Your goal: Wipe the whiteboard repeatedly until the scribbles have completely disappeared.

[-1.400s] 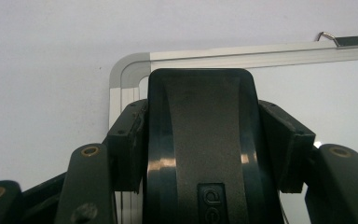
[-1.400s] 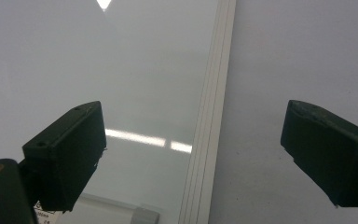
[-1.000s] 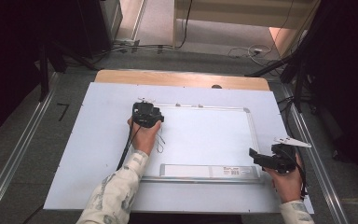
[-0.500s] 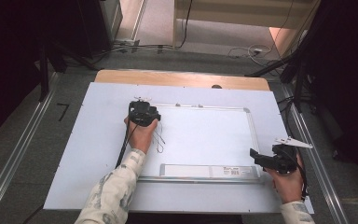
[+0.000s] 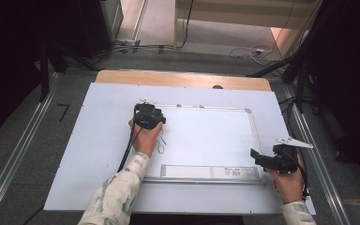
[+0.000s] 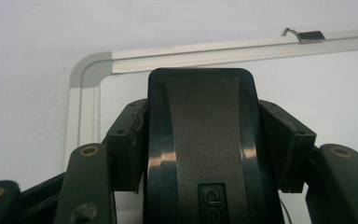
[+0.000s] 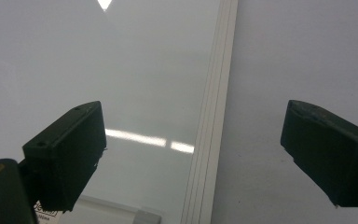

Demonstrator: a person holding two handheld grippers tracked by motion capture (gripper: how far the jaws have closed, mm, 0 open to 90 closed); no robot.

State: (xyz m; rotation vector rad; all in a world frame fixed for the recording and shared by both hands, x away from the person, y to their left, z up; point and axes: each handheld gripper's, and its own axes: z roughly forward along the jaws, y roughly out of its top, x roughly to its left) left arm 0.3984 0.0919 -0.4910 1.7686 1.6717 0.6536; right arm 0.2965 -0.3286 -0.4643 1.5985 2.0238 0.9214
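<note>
A white whiteboard [image 5: 206, 136] with a silver frame lies flat on the table. My left gripper [image 5: 147, 115] is at the board's far left corner, shut on a black whiteboard eraser [image 6: 200, 107] that stands between its jaws [image 6: 207, 140] and presses on the board. Thin dark scribbles [image 5: 161, 140] show on the board beside the left hand. My right gripper [image 5: 258, 159] hovers at the board's near right corner, open. Its jaws [image 7: 198, 144] straddle the board's right frame edge [image 7: 212, 116] with nothing gripped.
The board rests on a pale sheet [image 5: 98, 140] that covers a wooden table [image 5: 183, 78]. A long pen tray [image 5: 211, 171] runs along the board's near edge. A small metal hook [image 6: 303, 33] sits on the far frame. Cables lie on the floor behind.
</note>
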